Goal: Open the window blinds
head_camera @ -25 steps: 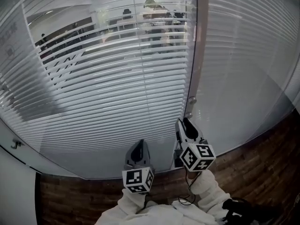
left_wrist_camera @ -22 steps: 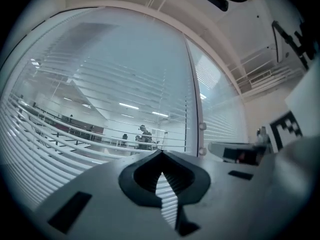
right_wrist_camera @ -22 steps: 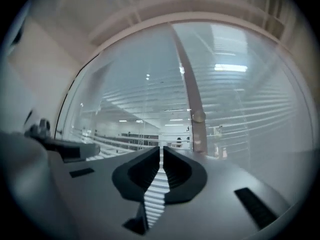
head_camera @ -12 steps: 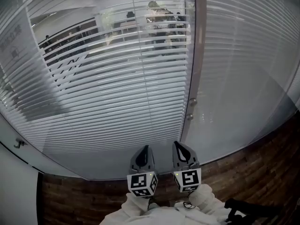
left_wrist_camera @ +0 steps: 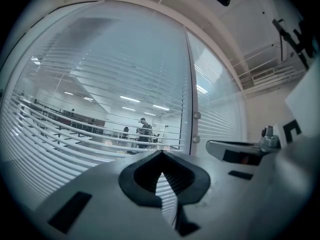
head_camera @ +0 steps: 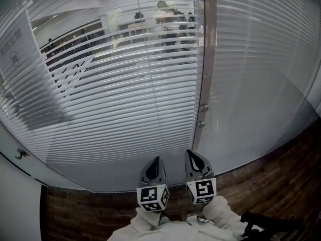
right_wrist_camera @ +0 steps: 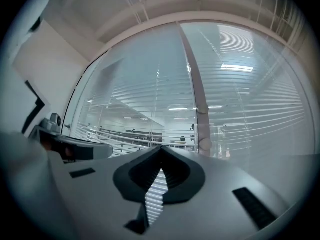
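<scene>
Blinds (head_camera: 125,99): white horizontal slats behind glass, filling the head view from 9 to 12 o'clock; slats tilted apart enough to show an office through the gaps; also straight ahead in the left tongs' own view (left_wrist_camera: 60,139).
Second blind (head_camera: 261,74): on the far side of the post, 1 to 3 o'clock; slats closer together, milky, little seen through.
Post (head_camera: 206,59): pale upright frame member between the two panes, at 12 o'clock; two small round knobs (head_camera: 202,115) on it, one above the other.
Room beyond: strip lights on the ceiling, desks, a standing person (head_camera: 168,14) at 12 o'clock, broken up by the slats.
Floor (head_camera: 281,179): dark wood pattern, curving along the foot of the glass from 4 to 8 o'clock.
Wall (head_camera: 15,205): white, at 8 o'clock, with a small dark hook (head_camera: 20,154).
Left tongs (head_camera: 154,160): at 6 o'clock, pointing level at the glass; jaw tips together, nothing between.
Right tongs (head_camera: 193,155): just beside the left pair on its 3 o'clock side, parallel, below the knobs; jaw tips together, nothing between.
Sleeves (head_camera: 220,212): white, at the bottom edge.
Writing: black-and-white square markers on both cubes (head_camera: 152,197); faint print on the glass (head_camera: 12,44) at 10 o'clock, too blurred to read.
</scene>
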Tool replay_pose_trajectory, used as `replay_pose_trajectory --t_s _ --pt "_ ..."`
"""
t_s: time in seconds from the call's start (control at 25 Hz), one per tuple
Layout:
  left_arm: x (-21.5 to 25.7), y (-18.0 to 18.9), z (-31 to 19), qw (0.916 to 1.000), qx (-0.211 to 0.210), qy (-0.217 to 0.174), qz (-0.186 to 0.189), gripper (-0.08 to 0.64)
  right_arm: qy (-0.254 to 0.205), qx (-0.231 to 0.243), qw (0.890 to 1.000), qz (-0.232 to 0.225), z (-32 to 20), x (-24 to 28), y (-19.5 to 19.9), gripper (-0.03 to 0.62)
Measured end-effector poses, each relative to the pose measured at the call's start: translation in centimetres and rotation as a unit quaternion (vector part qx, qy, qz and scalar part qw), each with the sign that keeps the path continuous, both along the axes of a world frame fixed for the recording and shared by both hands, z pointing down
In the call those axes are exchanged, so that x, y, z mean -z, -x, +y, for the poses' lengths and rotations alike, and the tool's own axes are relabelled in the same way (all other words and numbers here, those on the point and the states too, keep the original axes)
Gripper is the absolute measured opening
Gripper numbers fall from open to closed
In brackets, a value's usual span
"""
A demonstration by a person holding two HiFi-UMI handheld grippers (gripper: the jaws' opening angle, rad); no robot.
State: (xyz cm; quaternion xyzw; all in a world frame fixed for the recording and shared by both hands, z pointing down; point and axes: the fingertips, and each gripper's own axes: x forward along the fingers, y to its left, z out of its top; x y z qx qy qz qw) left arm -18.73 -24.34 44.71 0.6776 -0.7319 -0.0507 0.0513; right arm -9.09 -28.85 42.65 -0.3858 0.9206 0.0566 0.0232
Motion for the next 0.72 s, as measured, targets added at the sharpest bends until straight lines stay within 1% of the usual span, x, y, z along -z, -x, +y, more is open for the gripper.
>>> replay_pose_trajectory --t_s 0.2,0.72 --pt "-0.45 -0.33 -0.01 1.0 -0.002 0.004 0.005 -0.002 -0.003 -0.005 1.0 0.002 -0.21 -0.23 -0.11 0.012" --pt "-1.03 -0.5 0.16 0.9999 -0.004 0.011 0.011 -0.002 0.009 -0.022 1.0 0.002 -0.3 -0.17 -0.63 0.012"
